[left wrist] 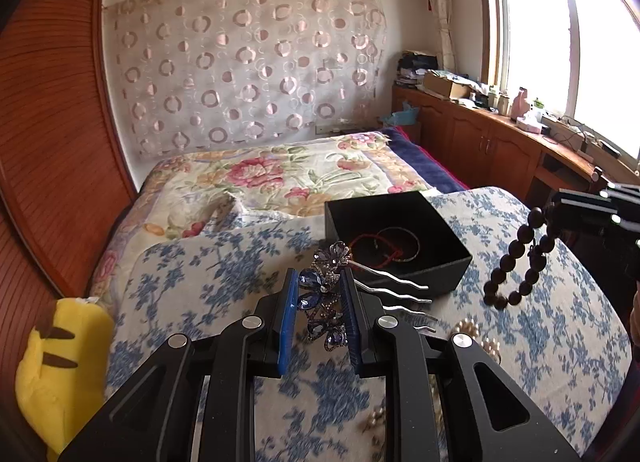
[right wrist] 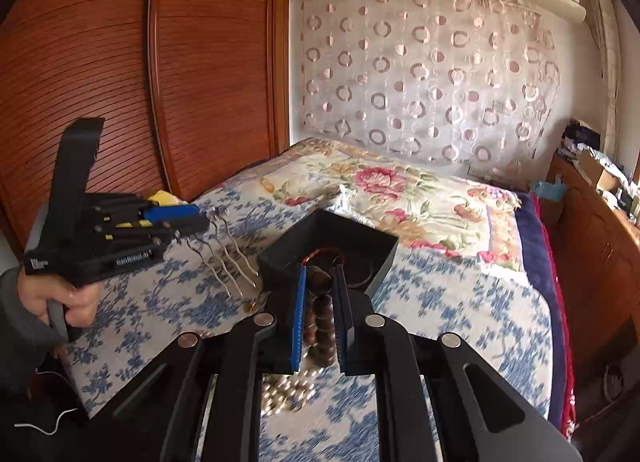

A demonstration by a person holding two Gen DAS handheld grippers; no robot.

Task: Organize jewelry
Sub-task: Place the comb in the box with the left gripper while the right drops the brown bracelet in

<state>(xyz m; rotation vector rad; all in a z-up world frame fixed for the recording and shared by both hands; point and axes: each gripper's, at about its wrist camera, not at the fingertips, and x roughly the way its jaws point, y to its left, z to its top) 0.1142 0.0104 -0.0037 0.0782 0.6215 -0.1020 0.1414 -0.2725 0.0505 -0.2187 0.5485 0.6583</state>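
While the hair comb (left wrist: 326, 296) sits clamped between the left fingers (left wrist: 289, 318), beads (right wrist: 320, 326) fill the right.

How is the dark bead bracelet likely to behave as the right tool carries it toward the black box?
The bead bracelet probably sags and swings: its loop droops below the right tool. The round beads look hard, so they may slip between the pads. Dropped in the black box, it should collapse rather than roll.

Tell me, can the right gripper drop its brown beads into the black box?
Probably yes. The right gripper holds the bead bracelet right by the open black box, and nothing covers its top.
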